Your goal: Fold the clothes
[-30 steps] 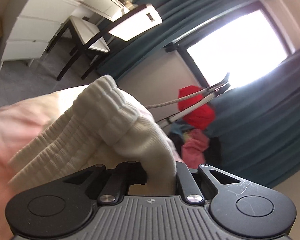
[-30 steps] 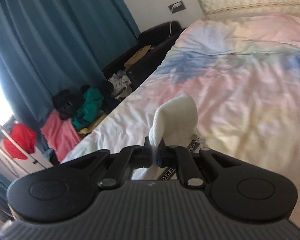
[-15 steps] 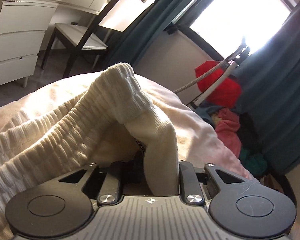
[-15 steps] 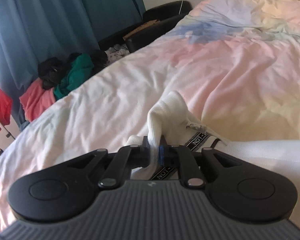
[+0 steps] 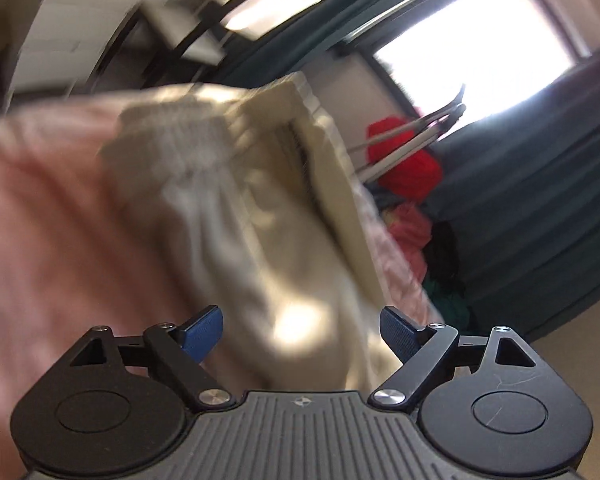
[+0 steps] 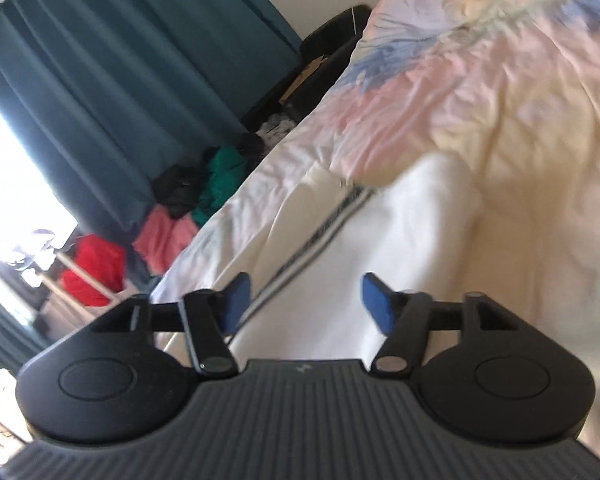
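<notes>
Both grippers, clamped on the cream garment (image 5: 284, 240) a second ago, have let go and their jaws are opening. On the left gripper (image 5: 302, 330) the blue pads (image 5: 202, 330) stand wide apart with the ribbed waistband end of the garment between them, untouched, lying blurred on the pink bedspread (image 5: 52, 240). The right gripper (image 6: 306, 302) is likewise spread, its pads clear of the white cloth and its dark stripe (image 6: 312, 240), which lie flat on the bed.

Left tongs (image 5: 302, 330) and right tongs (image 6: 302, 300) — both opening, empty.
</notes>
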Action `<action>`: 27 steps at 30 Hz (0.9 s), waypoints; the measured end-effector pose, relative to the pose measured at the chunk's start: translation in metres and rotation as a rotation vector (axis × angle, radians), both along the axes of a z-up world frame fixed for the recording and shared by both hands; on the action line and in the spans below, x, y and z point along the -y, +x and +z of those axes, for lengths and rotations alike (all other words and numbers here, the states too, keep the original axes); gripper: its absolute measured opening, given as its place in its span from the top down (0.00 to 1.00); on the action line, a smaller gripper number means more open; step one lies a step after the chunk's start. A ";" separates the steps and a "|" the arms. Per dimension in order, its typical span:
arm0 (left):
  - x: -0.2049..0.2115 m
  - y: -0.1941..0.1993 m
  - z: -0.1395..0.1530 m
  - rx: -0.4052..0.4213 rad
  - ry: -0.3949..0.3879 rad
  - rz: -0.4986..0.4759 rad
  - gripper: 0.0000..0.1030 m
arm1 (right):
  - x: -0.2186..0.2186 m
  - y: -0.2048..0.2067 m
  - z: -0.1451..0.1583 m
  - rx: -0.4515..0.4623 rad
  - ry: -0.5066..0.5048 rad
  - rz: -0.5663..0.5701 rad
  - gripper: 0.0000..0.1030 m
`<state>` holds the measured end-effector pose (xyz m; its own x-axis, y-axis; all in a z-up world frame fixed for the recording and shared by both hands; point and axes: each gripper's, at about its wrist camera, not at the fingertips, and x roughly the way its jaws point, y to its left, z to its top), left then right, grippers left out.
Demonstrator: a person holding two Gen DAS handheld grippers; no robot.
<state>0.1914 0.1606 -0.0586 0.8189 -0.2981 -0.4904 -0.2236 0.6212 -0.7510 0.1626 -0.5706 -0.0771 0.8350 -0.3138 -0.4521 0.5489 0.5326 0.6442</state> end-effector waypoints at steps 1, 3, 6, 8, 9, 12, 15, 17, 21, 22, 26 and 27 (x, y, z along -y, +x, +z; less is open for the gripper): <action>-0.002 -0.002 -0.007 -0.022 -0.062 -0.005 0.16 | 0.000 -0.004 0.000 -0.023 0.034 0.029 0.32; -0.006 -0.007 -0.021 -0.065 -0.187 -0.015 0.16 | 0.002 -0.011 -0.004 -0.050 0.122 0.060 0.32; -0.015 -0.001 -0.040 -0.075 -0.315 0.021 0.16 | 0.010 -0.011 -0.023 -0.070 0.330 0.085 0.32; -0.019 0.005 -0.051 -0.065 -0.366 0.059 0.16 | 0.012 -0.005 -0.043 -0.053 0.442 0.089 0.32; -0.020 0.008 -0.054 -0.060 -0.387 0.078 0.16 | 0.012 0.000 -0.051 -0.050 0.458 0.097 0.33; -0.019 0.019 -0.055 -0.019 -0.373 0.148 0.16 | 0.012 0.016 -0.066 -0.026 0.430 0.092 0.33; -0.016 0.035 -0.047 0.025 -0.279 0.159 0.17 | 0.015 0.031 -0.067 0.008 0.363 0.045 0.34; -0.015 0.042 -0.045 0.024 -0.225 0.170 0.24 | 0.019 0.038 -0.069 0.006 0.333 0.000 0.44; -0.023 0.042 -0.047 0.019 -0.229 0.219 0.49 | 0.028 0.047 -0.078 0.006 0.301 -0.090 0.77; -0.026 0.041 -0.048 0.014 -0.238 0.233 0.60 | 0.027 0.049 -0.076 0.004 0.281 -0.098 0.80; -0.038 0.039 -0.043 0.040 -0.249 0.234 0.90 | 0.025 0.057 -0.067 -0.009 0.208 -0.123 0.85; -0.039 0.038 -0.039 0.050 -0.239 0.229 0.91 | 0.025 0.059 -0.065 -0.010 0.199 -0.128 0.86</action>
<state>0.2294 0.1997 -0.0979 0.8993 -0.2052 -0.3863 -0.2964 0.3636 -0.8832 0.2212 -0.5957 -0.1417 0.7891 -0.3208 -0.5238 0.6109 0.3213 0.7236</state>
